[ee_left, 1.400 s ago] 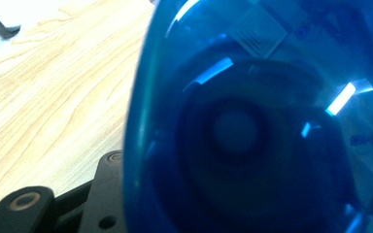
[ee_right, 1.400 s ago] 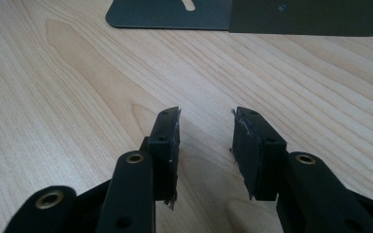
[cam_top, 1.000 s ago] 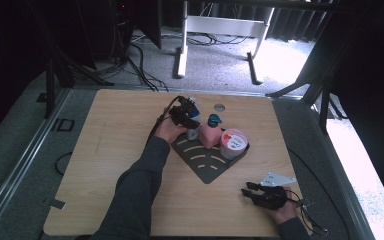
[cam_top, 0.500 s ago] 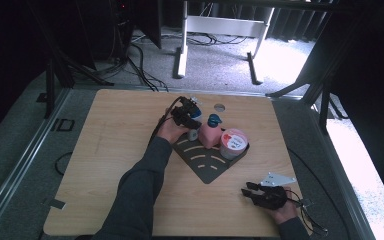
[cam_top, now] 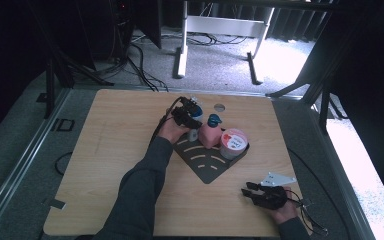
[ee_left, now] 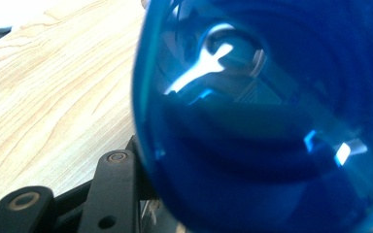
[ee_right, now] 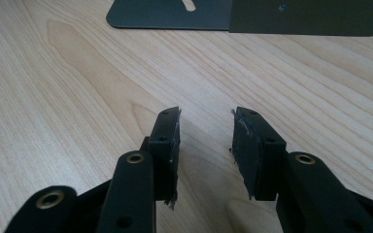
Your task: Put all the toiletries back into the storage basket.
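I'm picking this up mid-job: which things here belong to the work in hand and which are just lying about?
In the job:
- left tool, closed on the blue cup
- black tray

Lying about:
- pink bottle
- pink-lidded tub
- right tool, open over the bare table

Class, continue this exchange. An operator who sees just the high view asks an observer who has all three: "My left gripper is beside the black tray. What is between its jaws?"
Observer: A see-through blue cup. In the left gripper view, one jaw of the left gripper lies against the cup's side.
Operator: And my right gripper near the table's front edge, is it holding anything?
Observer: No. In the right gripper view, the right gripper has its jaws apart with nothing between them, just the wooden table below.
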The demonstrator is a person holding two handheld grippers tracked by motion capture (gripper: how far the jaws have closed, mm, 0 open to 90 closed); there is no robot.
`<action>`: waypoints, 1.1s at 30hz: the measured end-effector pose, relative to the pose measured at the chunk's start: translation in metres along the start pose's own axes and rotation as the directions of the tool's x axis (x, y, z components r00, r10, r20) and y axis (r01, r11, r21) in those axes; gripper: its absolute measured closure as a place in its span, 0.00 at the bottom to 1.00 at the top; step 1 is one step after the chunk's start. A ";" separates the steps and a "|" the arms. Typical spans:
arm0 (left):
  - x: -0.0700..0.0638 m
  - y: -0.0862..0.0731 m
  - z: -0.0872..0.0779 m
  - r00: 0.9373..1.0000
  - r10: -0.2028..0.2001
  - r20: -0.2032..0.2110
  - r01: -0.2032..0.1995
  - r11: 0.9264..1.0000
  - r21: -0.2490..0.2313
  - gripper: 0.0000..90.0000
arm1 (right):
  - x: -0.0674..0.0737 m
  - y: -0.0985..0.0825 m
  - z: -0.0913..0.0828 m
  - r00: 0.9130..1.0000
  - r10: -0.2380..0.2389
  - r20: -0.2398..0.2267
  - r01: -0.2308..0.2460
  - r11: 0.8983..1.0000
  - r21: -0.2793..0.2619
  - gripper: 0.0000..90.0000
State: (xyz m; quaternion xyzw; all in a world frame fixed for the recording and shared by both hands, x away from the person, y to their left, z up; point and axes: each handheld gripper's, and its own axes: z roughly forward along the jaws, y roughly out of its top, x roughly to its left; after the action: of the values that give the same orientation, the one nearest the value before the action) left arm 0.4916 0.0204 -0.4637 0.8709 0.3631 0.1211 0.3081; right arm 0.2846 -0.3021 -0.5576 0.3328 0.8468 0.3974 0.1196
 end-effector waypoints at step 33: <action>0.001 -0.009 -0.021 0.999 -0.014 0.034 0.015 1.000 -0.005 0.34 | 0.001 0.000 0.000 1.000 -0.003 0.004 0.003 1.000 0.001 0.69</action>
State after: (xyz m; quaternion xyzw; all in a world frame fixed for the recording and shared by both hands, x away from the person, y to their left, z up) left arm 0.4782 0.0354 -0.4524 0.8694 0.3639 0.1051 0.3173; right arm 0.2841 -0.3018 -0.5576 0.3326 0.8471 0.3962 0.1219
